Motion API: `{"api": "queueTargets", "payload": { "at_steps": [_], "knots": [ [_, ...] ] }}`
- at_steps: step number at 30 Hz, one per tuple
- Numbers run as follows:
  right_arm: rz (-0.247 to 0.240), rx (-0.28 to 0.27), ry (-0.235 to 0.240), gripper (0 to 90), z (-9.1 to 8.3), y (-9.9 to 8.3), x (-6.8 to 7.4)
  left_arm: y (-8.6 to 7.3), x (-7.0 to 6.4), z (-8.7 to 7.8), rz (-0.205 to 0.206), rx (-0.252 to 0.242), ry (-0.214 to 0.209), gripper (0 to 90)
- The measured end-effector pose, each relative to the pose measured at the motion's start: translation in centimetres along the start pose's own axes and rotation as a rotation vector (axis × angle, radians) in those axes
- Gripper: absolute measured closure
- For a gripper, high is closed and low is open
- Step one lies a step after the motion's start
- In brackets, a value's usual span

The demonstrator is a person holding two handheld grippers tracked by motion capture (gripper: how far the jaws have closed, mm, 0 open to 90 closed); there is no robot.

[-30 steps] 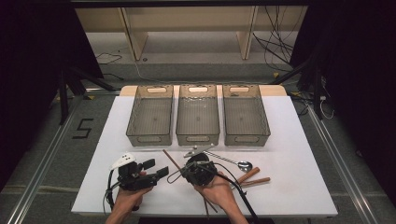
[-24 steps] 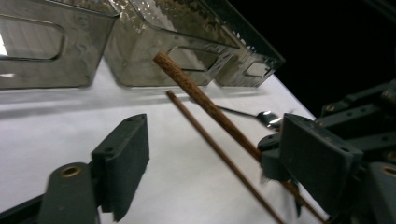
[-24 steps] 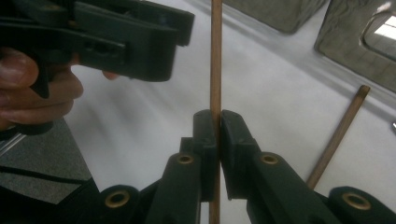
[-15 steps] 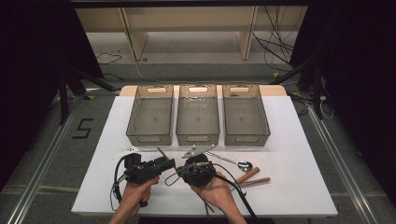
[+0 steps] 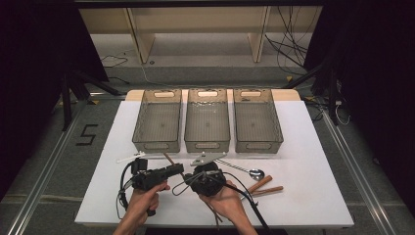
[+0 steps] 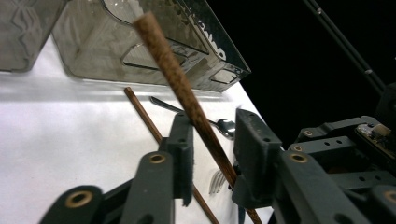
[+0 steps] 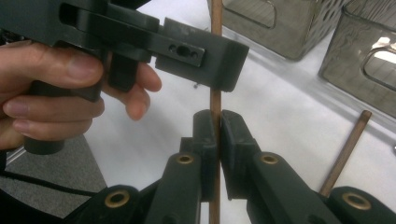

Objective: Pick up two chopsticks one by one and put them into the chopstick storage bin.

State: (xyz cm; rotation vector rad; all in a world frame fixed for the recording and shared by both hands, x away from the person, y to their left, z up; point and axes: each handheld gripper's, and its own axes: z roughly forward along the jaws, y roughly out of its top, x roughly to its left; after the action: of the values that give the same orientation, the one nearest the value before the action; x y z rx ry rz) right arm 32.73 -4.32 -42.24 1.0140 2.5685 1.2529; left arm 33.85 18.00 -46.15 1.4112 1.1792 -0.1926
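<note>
My right gripper (image 7: 217, 116) is shut on a brown chopstick (image 7: 215, 100) that stands upright between its pads. My left gripper (image 6: 215, 122) is open, and the same chopstick (image 6: 180, 79) passes slantwise through its gap, close to the right-hand pad (image 6: 252, 140). In the high view both grippers sit near the table's front edge. The left gripper (image 5: 177, 169) points right toward the right gripper (image 5: 196, 176), and the chopstick's (image 5: 169, 158) end pokes out behind them. In the right gripper view the left gripper (image 7: 187, 46) crosses in front of the stick.
Three clear grey bins (image 5: 156, 145) (image 5: 207, 145) (image 5: 258, 145) stand in a row behind. On the white table (image 5: 313, 161) lie a spoon (image 5: 254, 172), two brown sticks (image 5: 262, 186), a white utensil (image 5: 129, 158), a second chopstick (image 6: 144, 116) and a fork (image 6: 217, 179).
My left gripper has swung right and closed in on the right gripper, bringing its open jaws around the chopstick. The right gripper has stayed put.
</note>
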Motion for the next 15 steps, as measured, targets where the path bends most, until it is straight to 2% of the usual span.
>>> {"api": "queueTargets", "payload": {
  "at_steps": [5,7,8,9,10,14,15],
  "knots": [
    [-0.004,-0.012,-0.003,85.7,-0.11,0.07,-0.03,0.01,0.12,0.02,-0.015,-0.003,-0.023,74.4],
    [-0.004,-0.013,0.0,85.7,-0.09,0.04,-0.04,0.12,0.16,-0.04,-0.025,0.001,-0.047,77.6],
    [-0.003,-0.014,0.002,85.6,-0.08,0.04,-0.04,0.22,0.18,-0.04,-0.038,0.001,-0.073,79.4],
    [-0.004,-0.016,0.006,85.6,-0.06,0.03,-0.01,0.22,0.18,-0.04,-0.038,0.001,-0.073,81.5],
    [-0.003,-0.02,0.005,85.5,-0.03,0.02,0.06,0.41,0.14,-0.16,-0.039,0.004,-0.09,82.7],
    [-0.013,-0.037,0.003,85.1,-0.18,0.01,0.25,0.55,-0.02,-0.35,-0.035,0.007,-0.105,84.0],
    [-0.015,-0.036,0.009,83.9,-0.4,0.07,0.25,0.72,-0.36,-0.41,-0.012,0.014,-0.106,84.1]
  ]
}}
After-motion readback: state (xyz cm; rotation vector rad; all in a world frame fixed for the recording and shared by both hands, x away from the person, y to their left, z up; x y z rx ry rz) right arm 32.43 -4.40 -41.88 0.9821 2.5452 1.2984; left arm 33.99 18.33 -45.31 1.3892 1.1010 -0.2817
